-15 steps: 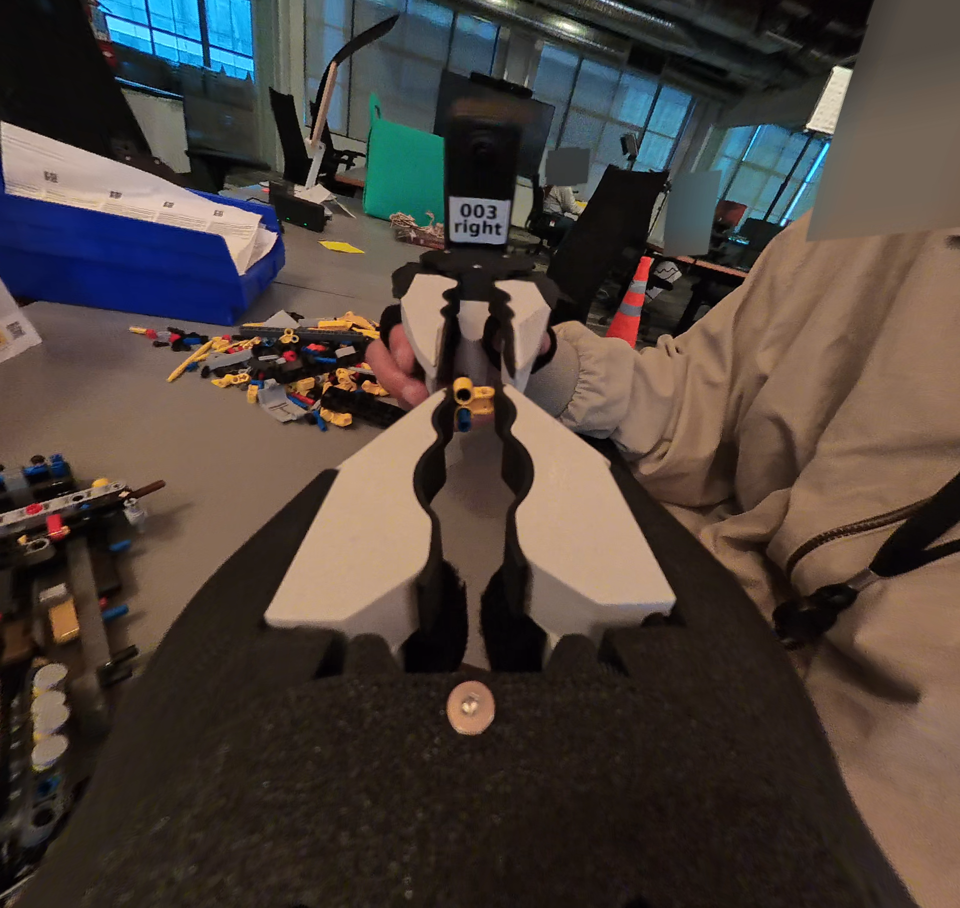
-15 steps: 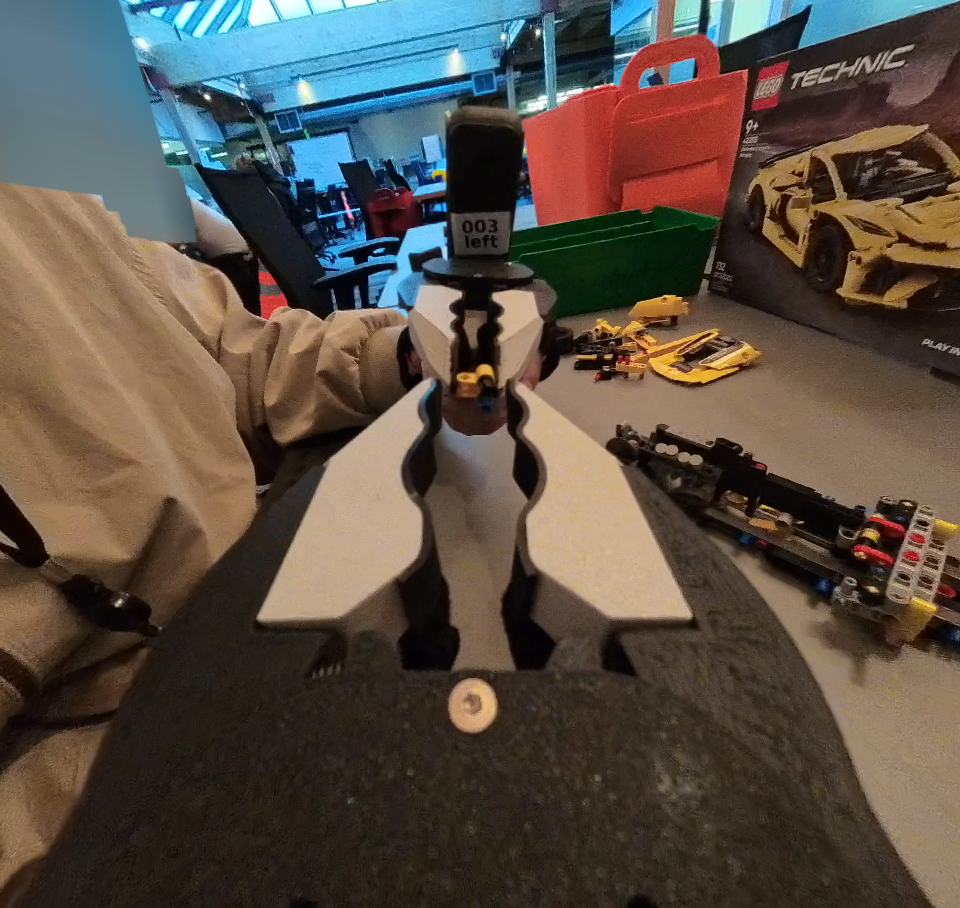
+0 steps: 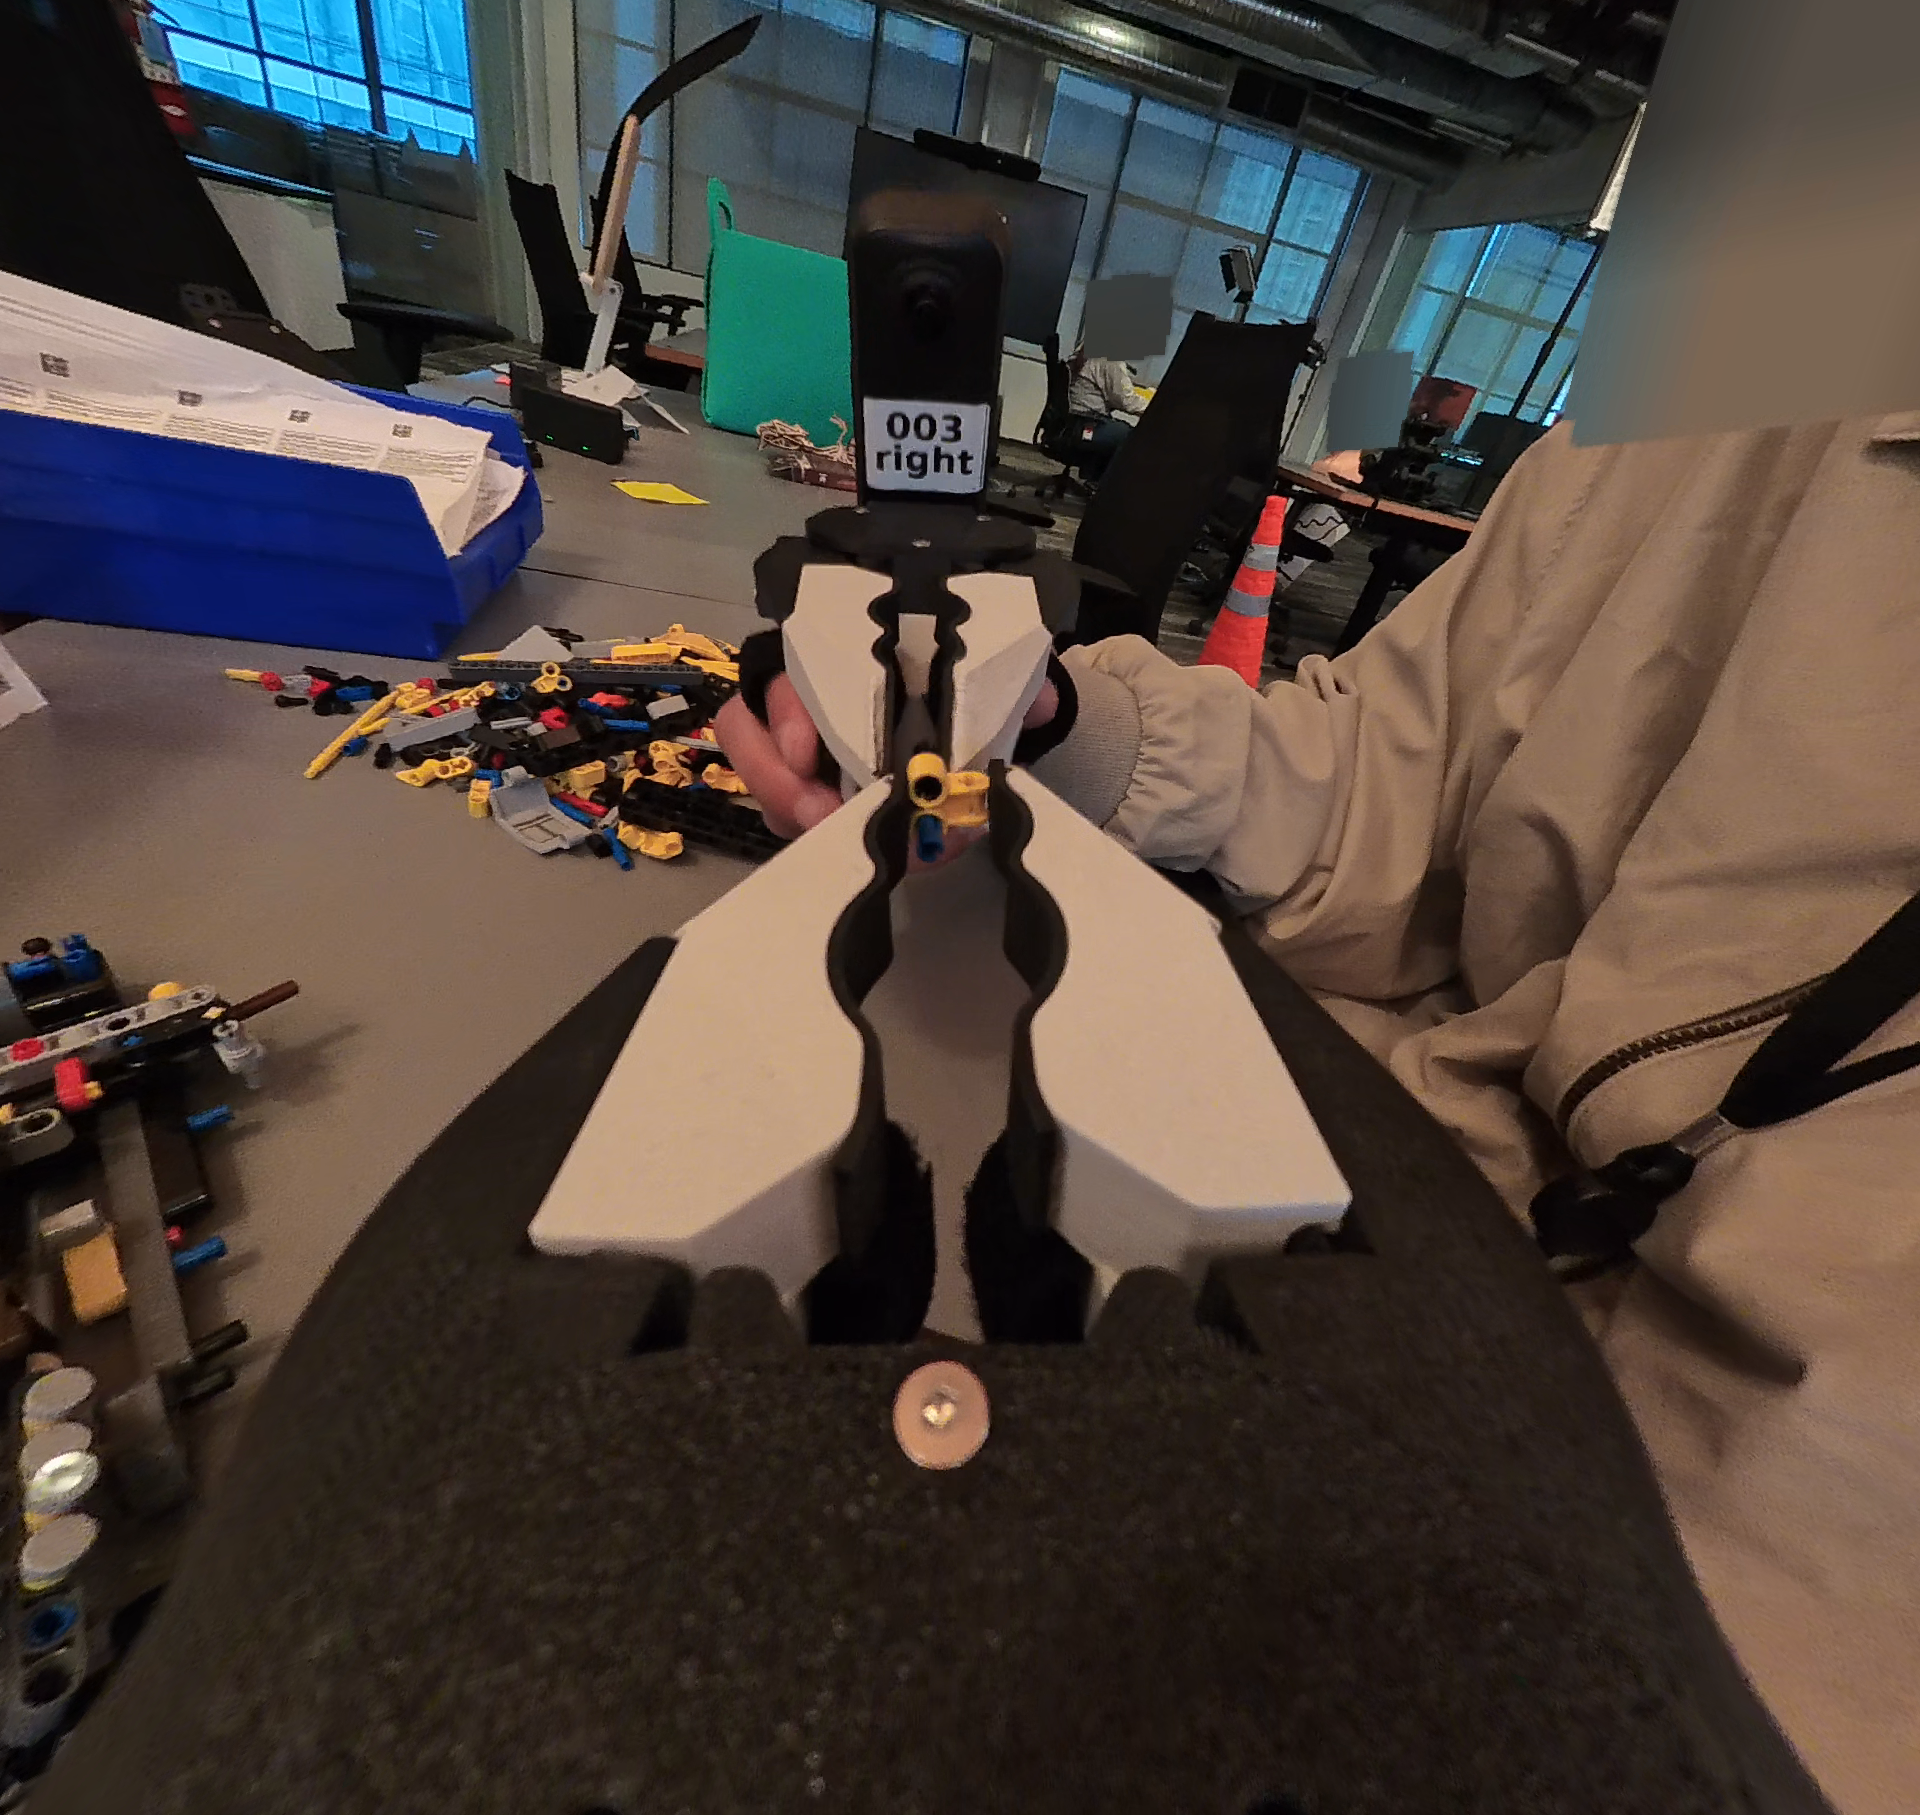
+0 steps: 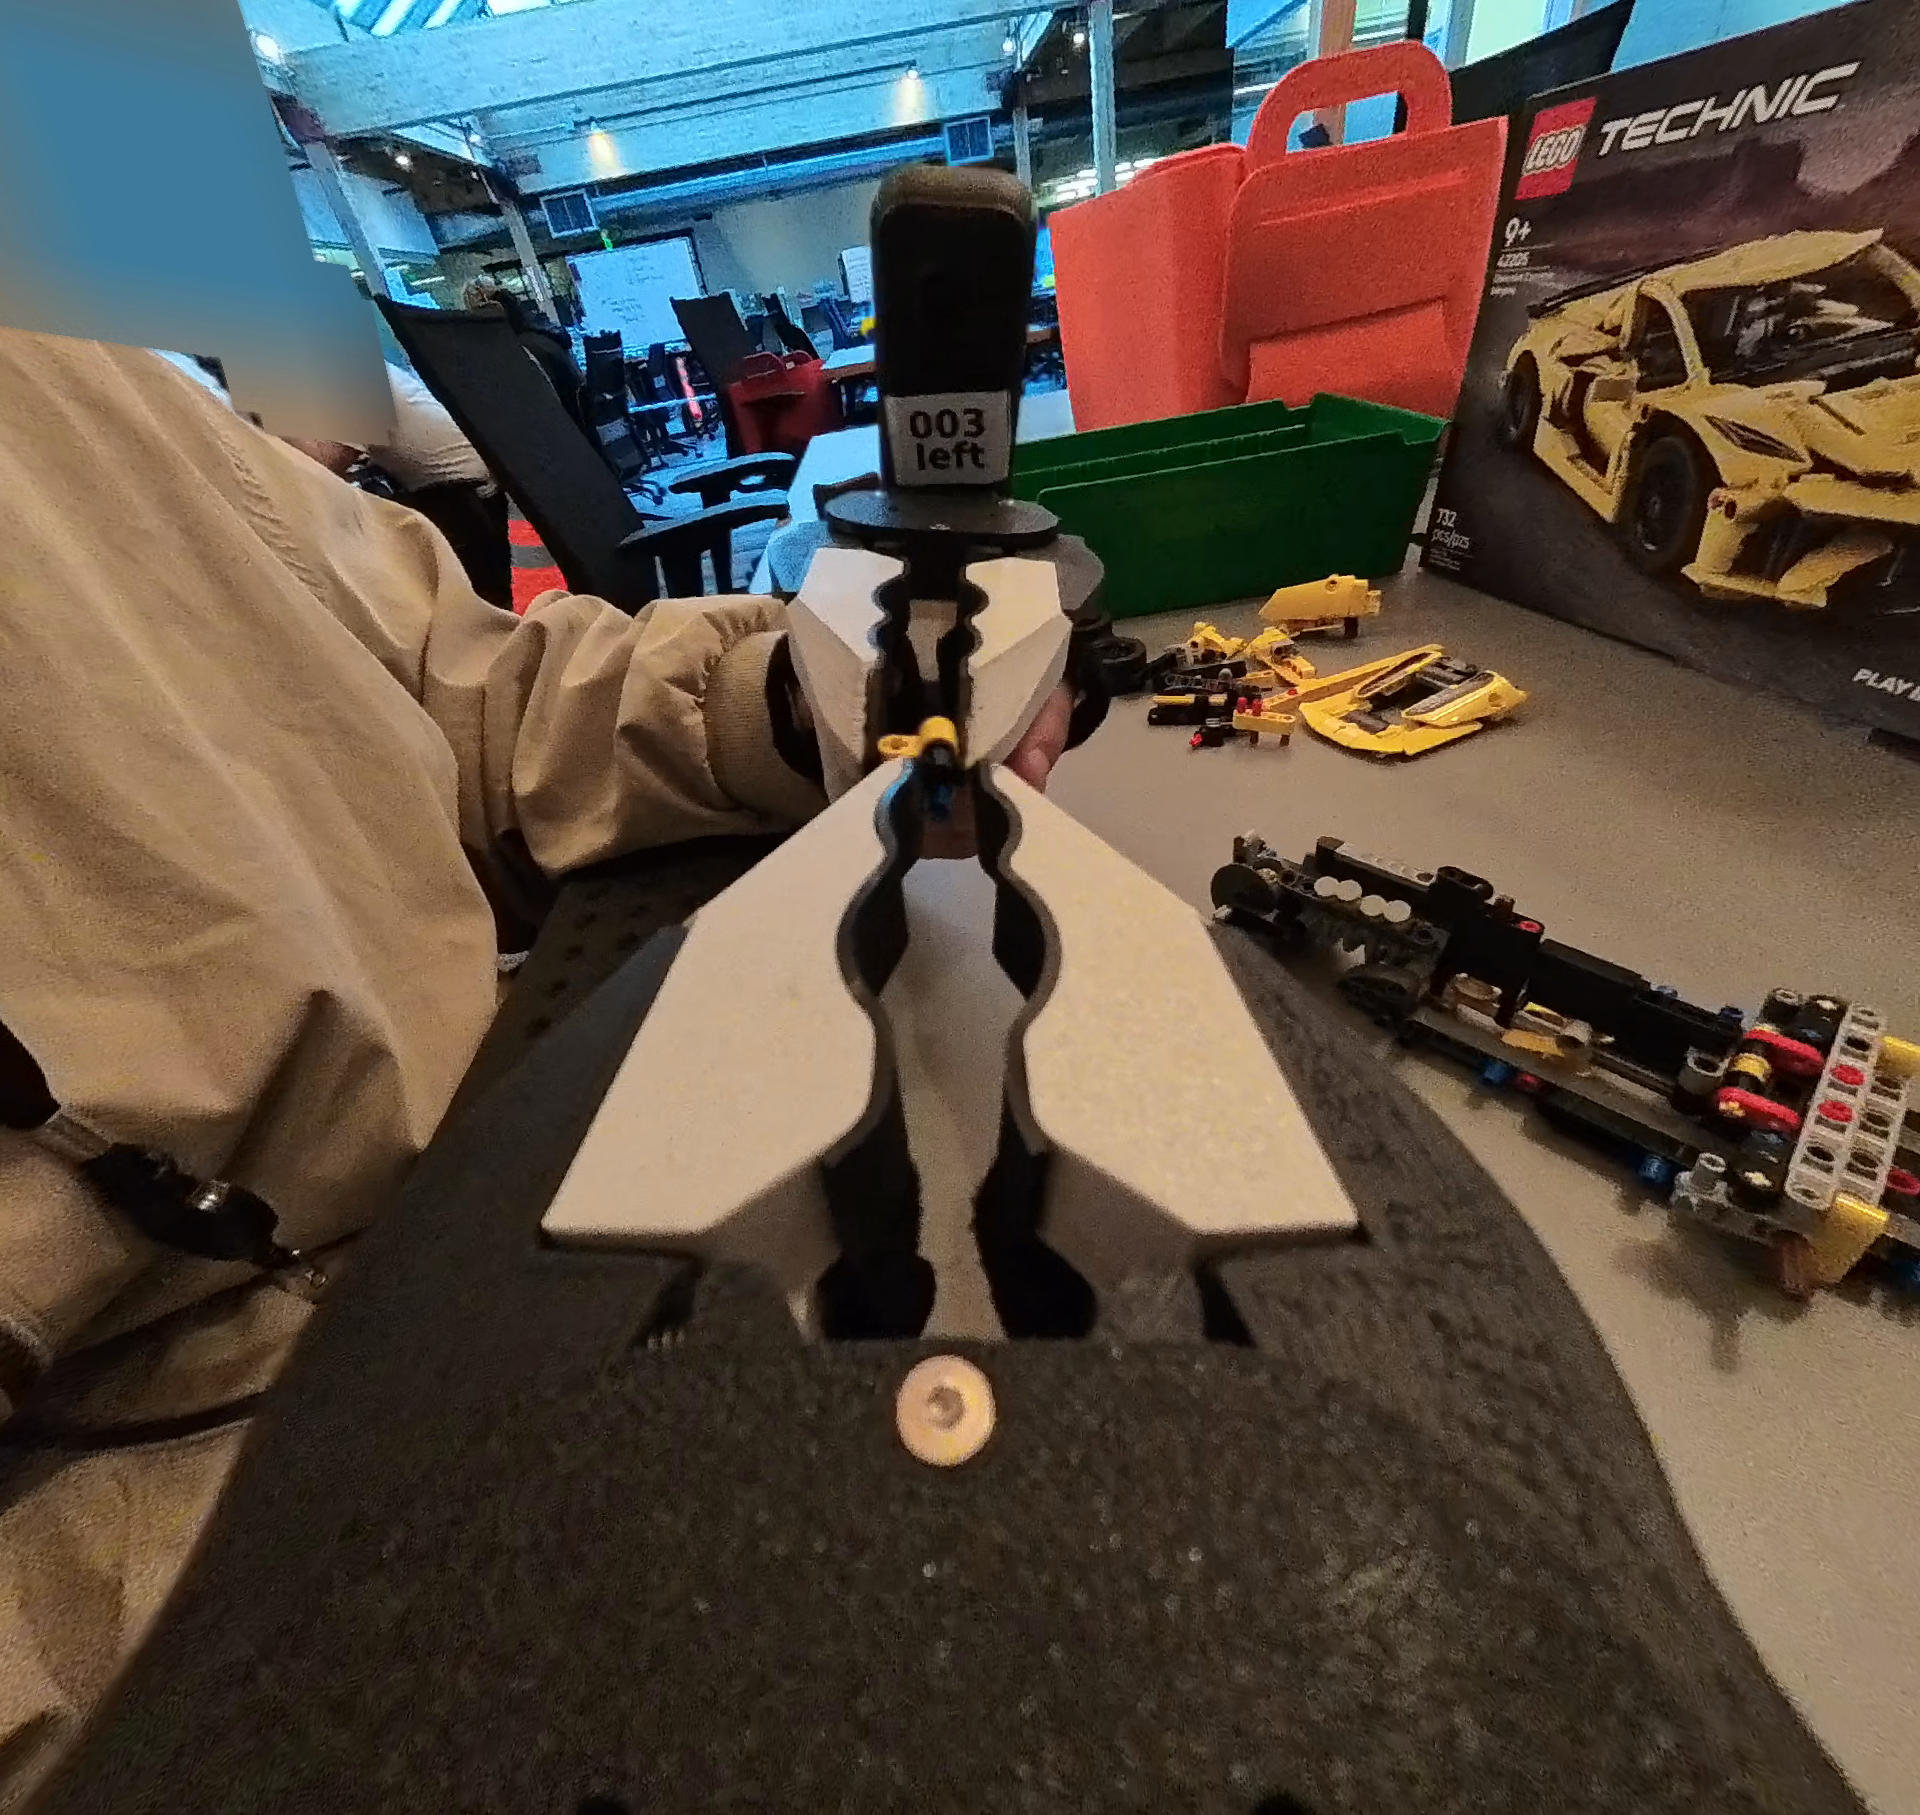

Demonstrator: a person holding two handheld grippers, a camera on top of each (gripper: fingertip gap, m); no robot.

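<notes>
The two grippers meet tip to tip above the table (image 3: pixel 395 934), hardly shifted from a moment ago. The left gripper (image 3: pixel 943 799) is narrowed on a small yellow connector (image 3: pixel 951 791) with a blue pin (image 3: pixel 928 838) hanging below it. The right gripper (image 4: pixel 935 799) is nearly closed at the same spot. I cannot tell whether it grips the pin, because the tips crowd and hide each other. A pile of loose pieces (image 3: pixel 561 726) lies behind.
</notes>
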